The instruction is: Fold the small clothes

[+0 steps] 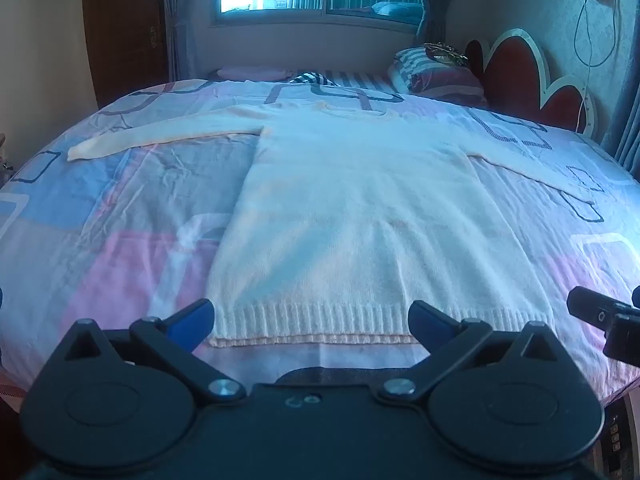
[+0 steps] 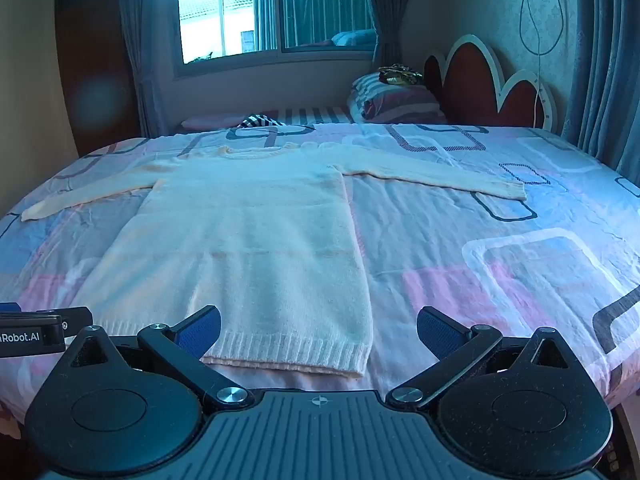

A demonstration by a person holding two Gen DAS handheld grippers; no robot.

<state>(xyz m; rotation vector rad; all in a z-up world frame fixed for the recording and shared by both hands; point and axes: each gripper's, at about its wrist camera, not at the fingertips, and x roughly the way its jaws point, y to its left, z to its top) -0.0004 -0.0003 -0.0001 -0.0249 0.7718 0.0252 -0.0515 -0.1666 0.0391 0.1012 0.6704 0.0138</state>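
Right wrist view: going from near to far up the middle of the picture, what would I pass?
The open jaws of the right gripper → ribbed hem of the cream sweater → its neckline → patterned bedspread → striped sheet → window.

sweater (image 1: 352,216) flat on bed (image 1: 100,240), tongs (image 1: 312,322) agape

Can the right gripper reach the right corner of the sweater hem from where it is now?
Probably yes. The right gripper is open just above the hem of the sweater, and nothing lies between them on the bedspread.
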